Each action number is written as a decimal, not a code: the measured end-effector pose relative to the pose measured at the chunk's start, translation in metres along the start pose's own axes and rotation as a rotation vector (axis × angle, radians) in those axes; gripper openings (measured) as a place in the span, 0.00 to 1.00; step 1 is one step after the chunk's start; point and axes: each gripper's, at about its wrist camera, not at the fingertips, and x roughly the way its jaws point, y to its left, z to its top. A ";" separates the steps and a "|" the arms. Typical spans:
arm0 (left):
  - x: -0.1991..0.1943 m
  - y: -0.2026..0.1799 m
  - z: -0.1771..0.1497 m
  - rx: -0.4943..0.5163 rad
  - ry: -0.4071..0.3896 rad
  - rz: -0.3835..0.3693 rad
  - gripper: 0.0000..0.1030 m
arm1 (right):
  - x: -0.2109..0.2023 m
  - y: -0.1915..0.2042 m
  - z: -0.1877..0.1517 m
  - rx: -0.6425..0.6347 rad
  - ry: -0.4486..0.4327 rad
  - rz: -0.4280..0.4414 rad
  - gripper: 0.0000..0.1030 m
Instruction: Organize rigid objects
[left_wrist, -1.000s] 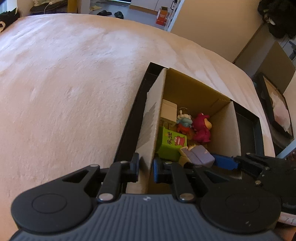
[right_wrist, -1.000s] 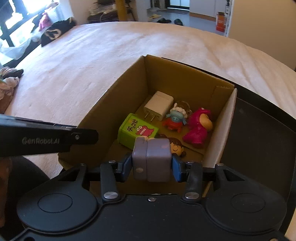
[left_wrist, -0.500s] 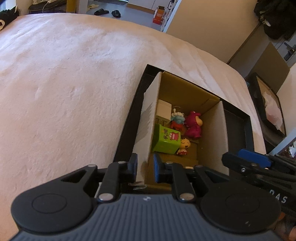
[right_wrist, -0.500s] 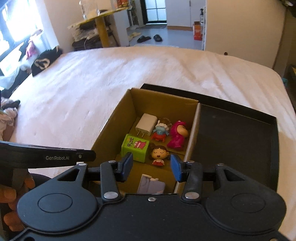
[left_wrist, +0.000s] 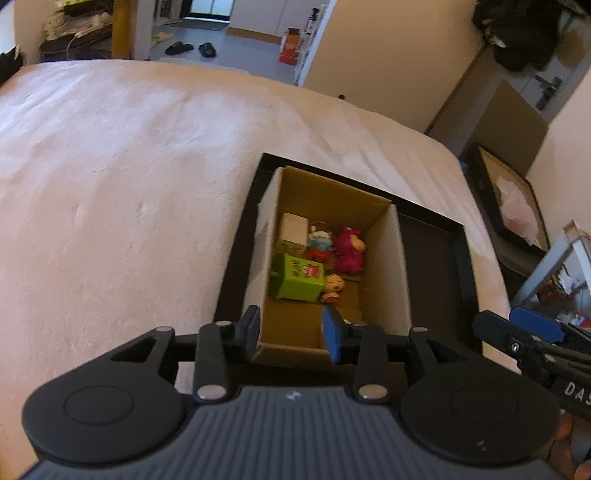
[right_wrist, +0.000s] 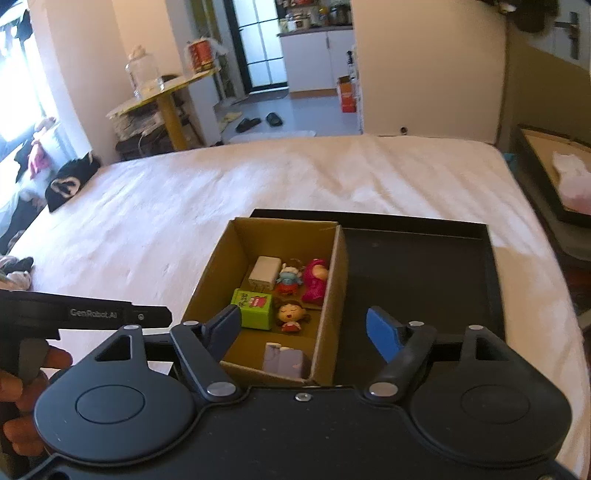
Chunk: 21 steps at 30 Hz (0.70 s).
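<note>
A cardboard box (right_wrist: 334, 266) stands in the left part of a black tray (right_wrist: 417, 266) on the bed. In it lie a white charger (right_wrist: 264, 272), a green block (right_wrist: 255, 308), a blue-hat figure (right_wrist: 290, 278), a pink figure (right_wrist: 316, 280), a girl figure (right_wrist: 291, 315) and a lilac block (right_wrist: 286, 360). My right gripper (right_wrist: 304, 330) is open and empty above the box's near end. My left gripper (left_wrist: 291, 328) is open and empty over the box's near left corner (left_wrist: 284, 345). The box also shows in the left wrist view (left_wrist: 384, 258).
The bed (right_wrist: 184, 206) stretches left and far of the tray. A framed picture (right_wrist: 554, 173) leans at the right. A yellow side table (right_wrist: 166, 99) with a jar, slippers (right_wrist: 258, 122) and clothes (right_wrist: 70, 184) lie beyond the bed.
My right gripper opened and let the lilac block drop into the box, then drew up and back. My left gripper let go of the box wall, opened and pulled back.
</note>
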 end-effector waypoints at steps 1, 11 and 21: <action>-0.003 -0.003 -0.002 0.013 -0.003 -0.002 0.34 | -0.003 -0.002 -0.002 0.006 -0.007 -0.011 0.75; -0.039 -0.016 -0.009 0.046 -0.024 -0.010 0.54 | -0.039 -0.016 -0.016 0.085 -0.077 -0.021 0.87; -0.077 -0.033 -0.014 0.091 -0.048 -0.023 0.72 | -0.071 -0.017 -0.017 0.080 -0.128 -0.038 0.99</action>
